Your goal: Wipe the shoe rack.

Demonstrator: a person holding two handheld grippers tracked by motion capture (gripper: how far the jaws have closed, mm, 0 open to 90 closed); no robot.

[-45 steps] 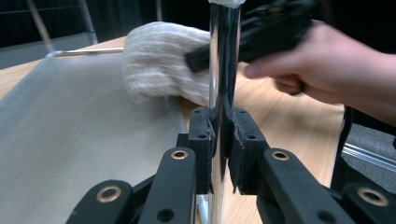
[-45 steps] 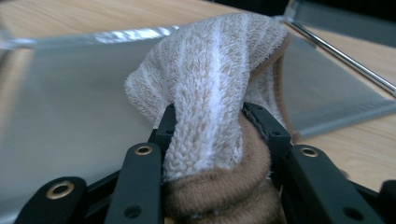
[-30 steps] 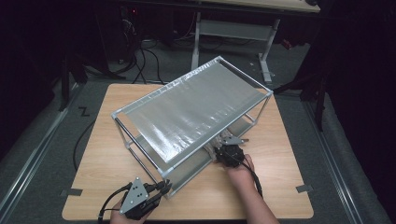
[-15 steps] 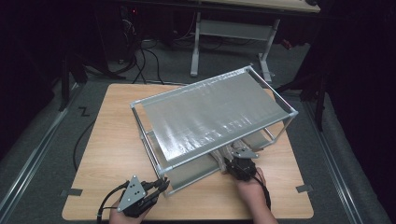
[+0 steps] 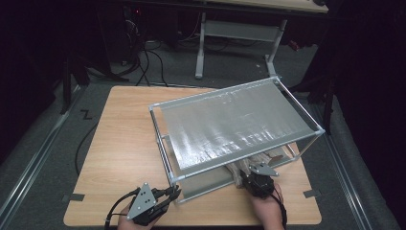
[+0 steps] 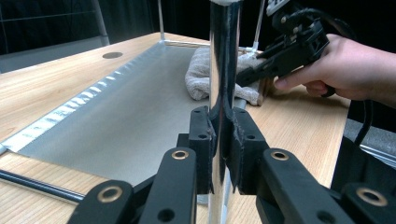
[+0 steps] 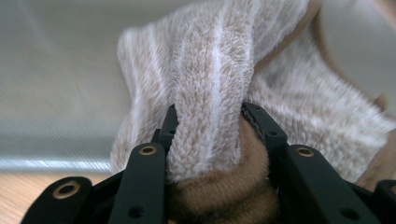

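Since a second ago the metal rack (image 5: 239, 127) has swung on the table (image 5: 124, 143): its long side, which ran from near left to far right, now lies more nearly square to the near edge, and its right end sits closer to the right edge of the table. The right gripper (image 5: 258, 179) has travelled right along the near side with it, while the left gripper (image 5: 165, 196) has kept its place at the near left corner.

The left gripper's jaws are clamped tight on the rack's corner post (image 6: 223, 84), a polished, mirror-bright round tube standing upright. The rack is a two-tier frame of thin chrome rods; its shelves are flat sheets of dull silver with a fine woven grain that catches the light in rippled bands.

The right gripper's jaws stand part-way apart and pinch a bunched fold of towel (image 7: 210, 93), a soft, fluffy terry cloth in cream with a tan border. The towel lies crumpled on the lower shelf (image 6: 126, 121) at the rack's near right end, under the top shelf. The table is pale wood-grain laminate.
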